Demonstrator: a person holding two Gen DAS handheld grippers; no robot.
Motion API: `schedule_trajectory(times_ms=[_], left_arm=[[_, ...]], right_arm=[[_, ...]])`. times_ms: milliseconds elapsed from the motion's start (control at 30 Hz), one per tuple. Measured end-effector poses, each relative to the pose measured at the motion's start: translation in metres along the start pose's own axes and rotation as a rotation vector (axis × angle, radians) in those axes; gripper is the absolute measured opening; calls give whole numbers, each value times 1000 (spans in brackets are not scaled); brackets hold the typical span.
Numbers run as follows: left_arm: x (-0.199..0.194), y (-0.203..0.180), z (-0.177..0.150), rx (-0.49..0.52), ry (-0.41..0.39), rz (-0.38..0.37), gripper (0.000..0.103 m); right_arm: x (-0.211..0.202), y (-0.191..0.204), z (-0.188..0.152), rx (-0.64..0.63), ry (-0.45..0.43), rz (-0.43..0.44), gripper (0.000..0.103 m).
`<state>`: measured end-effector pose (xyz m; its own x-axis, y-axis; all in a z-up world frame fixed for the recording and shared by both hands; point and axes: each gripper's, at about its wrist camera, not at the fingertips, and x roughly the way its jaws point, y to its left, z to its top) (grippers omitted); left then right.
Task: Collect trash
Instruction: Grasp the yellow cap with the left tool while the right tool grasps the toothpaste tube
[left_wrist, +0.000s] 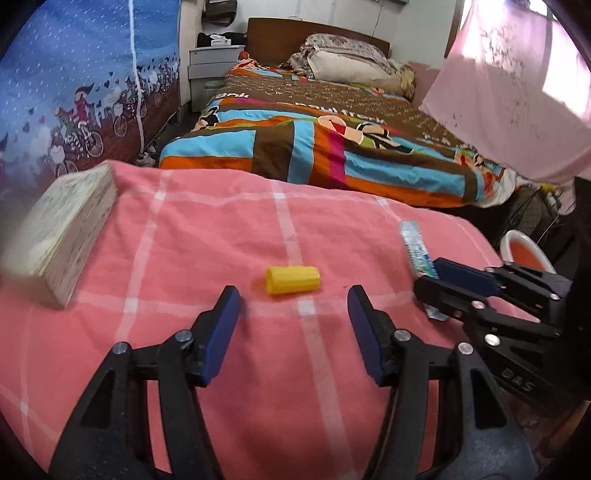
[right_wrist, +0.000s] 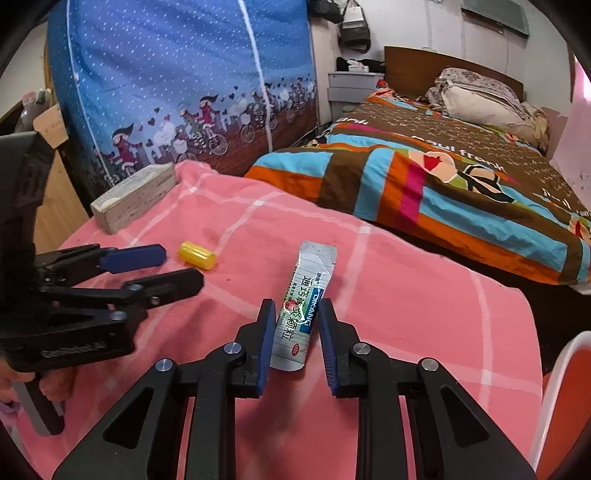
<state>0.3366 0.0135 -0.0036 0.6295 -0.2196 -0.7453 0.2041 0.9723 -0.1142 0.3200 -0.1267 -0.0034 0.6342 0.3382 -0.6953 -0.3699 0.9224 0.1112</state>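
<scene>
A small yellow plastic cap (left_wrist: 292, 280) lies on the pink checked cloth (left_wrist: 221, 229), just ahead of my open left gripper (left_wrist: 293, 301). It also shows in the right wrist view (right_wrist: 197, 255), in front of the left gripper (right_wrist: 171, 267). A white and blue medicine sachet (right_wrist: 301, 314) lies flat on the cloth between the fingers of my right gripper (right_wrist: 297, 314). The pads stand close on either side of it but a gap shows, so the jaws are open around it. In the left wrist view the sachet (left_wrist: 416, 248) sticks out beyond the right gripper (left_wrist: 430, 277).
A thick worn book (left_wrist: 61, 230) lies at the cloth's far left corner. A red and white chair (right_wrist: 565, 402) stands at the right. A bed with a colourful quilt (left_wrist: 332, 140) is behind, and a blue fabric wardrobe (right_wrist: 177, 81) at the left.
</scene>
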Motion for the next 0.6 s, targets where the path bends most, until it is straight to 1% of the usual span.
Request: schedule_trajectory(times_ms=[33,100,233,267,300,500,600], left_arm=[[2,-3,2,9,5,13,44],[5,-5,3,11,15,34,36],[10,-4,7,-8,30,50,26],[10,-4,7,-8,32,55,21],[10,-4,6,-6,32,56,18],[4,-7,2,-7,8,34,18],[-7,-9,-4,-13,-31,14,18]], right_arm=[[-1,-2,-1,4,-5,1,21],[-4,-4,-1,12,-15,8,21],[-7,-7,-3,23,-25,14,21],[-7,-7,-3,25,-26,15,21],[-8,-8,-3,27,-30,17,21],[-19,-7,-8,19,-77,2,20],[-28,-8,-11,16,-109,-2,20]])
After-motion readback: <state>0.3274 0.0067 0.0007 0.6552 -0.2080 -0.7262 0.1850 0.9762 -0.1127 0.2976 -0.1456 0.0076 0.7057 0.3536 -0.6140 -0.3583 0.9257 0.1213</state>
